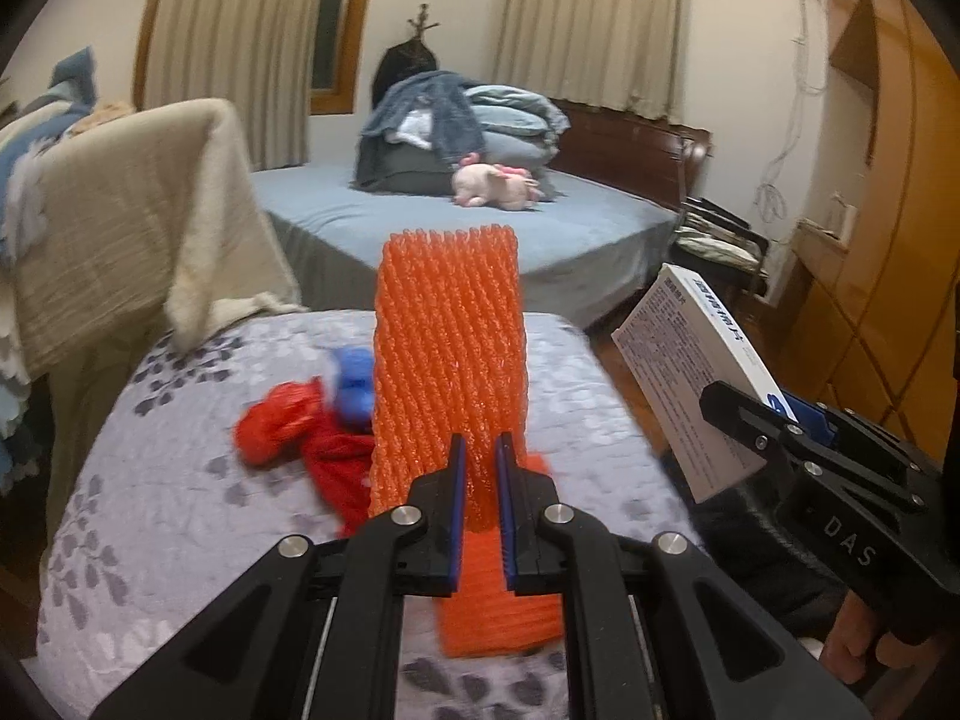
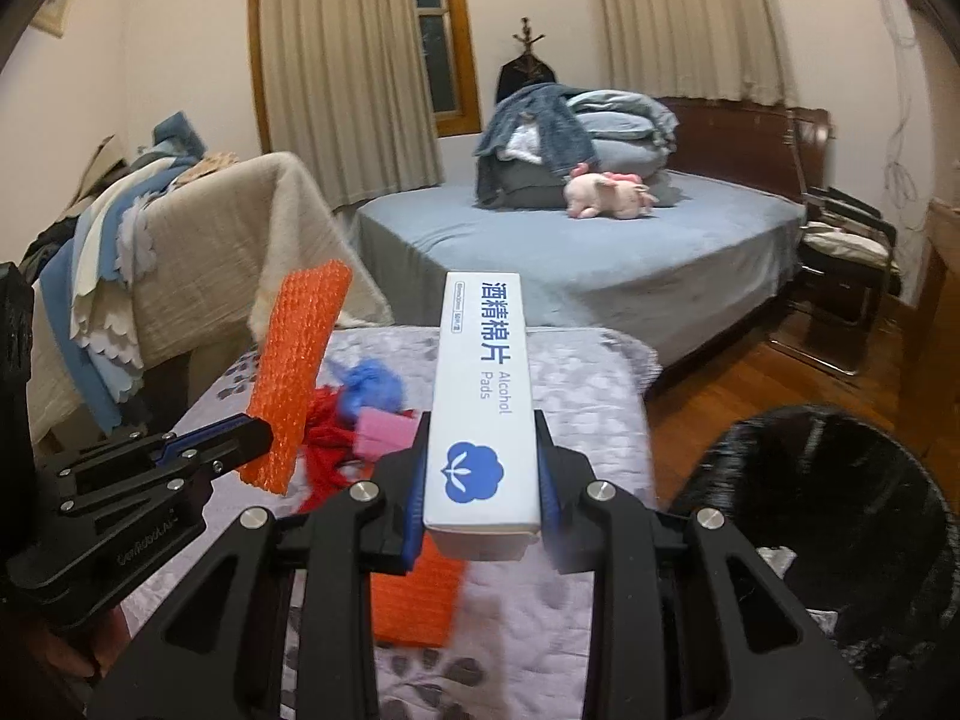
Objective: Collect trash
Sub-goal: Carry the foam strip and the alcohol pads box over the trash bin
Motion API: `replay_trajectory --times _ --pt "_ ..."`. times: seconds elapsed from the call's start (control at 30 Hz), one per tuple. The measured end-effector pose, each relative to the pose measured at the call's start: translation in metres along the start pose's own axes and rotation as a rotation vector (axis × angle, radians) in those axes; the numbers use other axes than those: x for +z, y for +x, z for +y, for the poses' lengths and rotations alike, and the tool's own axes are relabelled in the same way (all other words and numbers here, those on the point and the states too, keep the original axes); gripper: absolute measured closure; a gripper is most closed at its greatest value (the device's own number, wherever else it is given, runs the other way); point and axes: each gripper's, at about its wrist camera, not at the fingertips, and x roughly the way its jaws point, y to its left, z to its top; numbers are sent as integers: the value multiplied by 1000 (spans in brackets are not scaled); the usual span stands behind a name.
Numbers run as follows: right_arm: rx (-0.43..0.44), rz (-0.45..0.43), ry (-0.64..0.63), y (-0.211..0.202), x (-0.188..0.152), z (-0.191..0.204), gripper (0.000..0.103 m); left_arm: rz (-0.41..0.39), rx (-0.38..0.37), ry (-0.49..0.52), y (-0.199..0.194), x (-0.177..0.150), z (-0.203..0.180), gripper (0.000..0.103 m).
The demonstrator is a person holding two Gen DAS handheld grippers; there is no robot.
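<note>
My left gripper (image 1: 480,450) is shut on an orange foam net sleeve (image 1: 450,348), held upright above the grey leaf-patterned cover (image 1: 150,480). The same sleeve (image 2: 300,372) shows at the left of the right wrist view, in the left gripper (image 2: 264,438). My right gripper (image 2: 483,462) is shut on a white alcohol pads box (image 2: 483,396), lifted above the cover; the box (image 1: 690,372) and right gripper (image 1: 750,420) appear at the right of the left wrist view. On the cover lie a red net bag (image 1: 300,438), a blue crumpled piece (image 1: 354,384), a pink item (image 2: 378,429) and another orange foam piece (image 1: 498,594).
A black-lined bin (image 2: 840,540) stands on the wood floor at the lower right. A bed (image 2: 600,252) with a pink plush toy (image 2: 606,195) and piled clothes lies beyond. A beige throw (image 1: 120,240) drapes furniture at left. A chair (image 2: 846,252) stands by the bed.
</note>
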Motion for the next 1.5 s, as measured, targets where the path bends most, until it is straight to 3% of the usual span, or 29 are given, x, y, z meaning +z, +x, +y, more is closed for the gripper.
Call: replay_trajectory --times 0.6,1.03,1.33,1.43,1.5 --pt "-284 -35 129 -60 -25 -138 74 17 -245 148 36 7 -143 93" --pt "-425 -3 199 -82 -59 -204 74 45 -392 212 67 7 -220 93" --pt "-475 27 251 -83 -76 -236 74 99 -462 247 91 -4 -262 93" --pt "-494 39 254 -81 -80 -241 73 122 -485 246 100 -6 -267 89" --pt "-511 44 259 -79 -82 -243 70 131 -492 240 102 -5 -266 72"
